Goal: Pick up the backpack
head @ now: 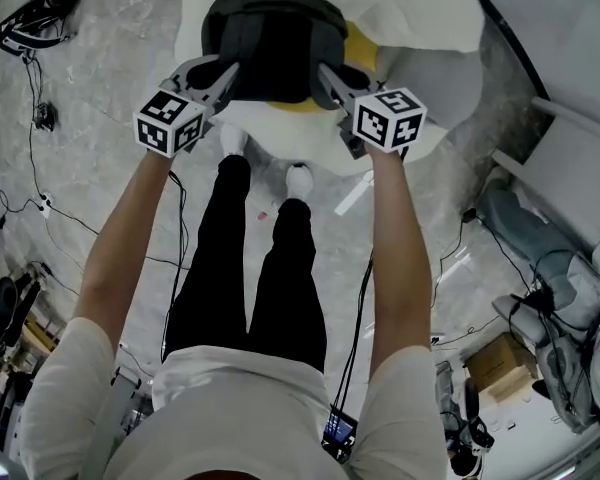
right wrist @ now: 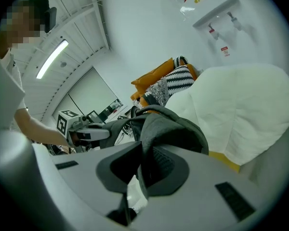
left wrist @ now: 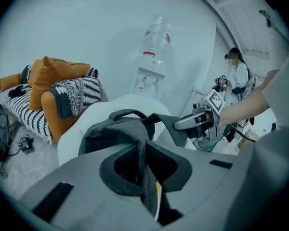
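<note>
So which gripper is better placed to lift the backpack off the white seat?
Near even: left gripper and right gripper are each shut on a strap at opposite sides of the backpack. Slight edge right: it seems to clamp a thicker, padded fold; lift with both.

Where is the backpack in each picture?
Head view: the backpack sits top middle.
Left gripper view: the backpack fills the middle, its strap between the jaws.
Right gripper view: the backpack is in the middle, strap between the jaws.
Shared landmark: the white cushion next to it.
</note>
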`<action>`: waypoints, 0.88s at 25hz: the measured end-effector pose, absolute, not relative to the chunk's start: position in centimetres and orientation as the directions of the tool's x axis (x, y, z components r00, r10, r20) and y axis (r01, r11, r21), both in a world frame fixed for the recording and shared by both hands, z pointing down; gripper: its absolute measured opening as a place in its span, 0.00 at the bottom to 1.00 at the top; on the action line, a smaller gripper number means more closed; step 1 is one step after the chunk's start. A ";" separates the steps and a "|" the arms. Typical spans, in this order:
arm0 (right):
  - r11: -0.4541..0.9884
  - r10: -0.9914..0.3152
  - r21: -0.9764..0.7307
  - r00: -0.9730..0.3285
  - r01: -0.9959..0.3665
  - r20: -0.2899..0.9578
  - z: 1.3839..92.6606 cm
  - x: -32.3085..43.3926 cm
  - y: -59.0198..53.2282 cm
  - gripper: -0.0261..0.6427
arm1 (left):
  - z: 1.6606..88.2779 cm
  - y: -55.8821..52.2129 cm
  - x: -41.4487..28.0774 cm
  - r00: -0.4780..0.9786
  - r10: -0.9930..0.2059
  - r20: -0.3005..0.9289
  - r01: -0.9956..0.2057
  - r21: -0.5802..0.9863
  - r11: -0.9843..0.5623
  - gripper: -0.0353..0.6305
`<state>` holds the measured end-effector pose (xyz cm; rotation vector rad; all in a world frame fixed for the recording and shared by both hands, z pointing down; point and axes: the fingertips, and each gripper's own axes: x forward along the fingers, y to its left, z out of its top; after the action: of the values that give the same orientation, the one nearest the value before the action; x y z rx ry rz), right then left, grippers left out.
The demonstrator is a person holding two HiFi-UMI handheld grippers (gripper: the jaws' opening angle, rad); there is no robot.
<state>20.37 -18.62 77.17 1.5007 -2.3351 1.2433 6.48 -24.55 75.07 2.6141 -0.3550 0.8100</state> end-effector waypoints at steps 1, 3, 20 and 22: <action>0.183 -0.714 -0.579 -0.513 -0.794 0.477 76.9 20.2 -18.2 0.10 | 74.9 -24.2 6.3 0.799 -0.130 0.587 -0.350 0.278 -0.895 0.10; 0.186 -0.712 -0.584 -0.518 -0.790 0.474 76.5 19.8 -17.4 0.10 | 74.5 -23.4 5.7 0.792 -0.141 0.594 -0.361 0.269 -0.893 0.10; 0.245 -0.642 -0.605 -0.594 -0.758 0.484 74.1 16.7 -10.7 0.10 | 72.6 -16.3 1.8 0.715 -0.237 0.658 -0.490 0.231 -0.840 0.10; 0.252 -0.632 -0.603 -0.601 -0.757 0.489 73.8 16.3 -10.4 0.10 | 72.4 -16.0 1.3 0.709 -0.245 0.662 -0.502 0.230 -0.834 0.10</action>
<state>16.27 -10.43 73.85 1.3236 -2.3654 1.2731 1.31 -16.01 72.37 2.5207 -0.5782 0.8956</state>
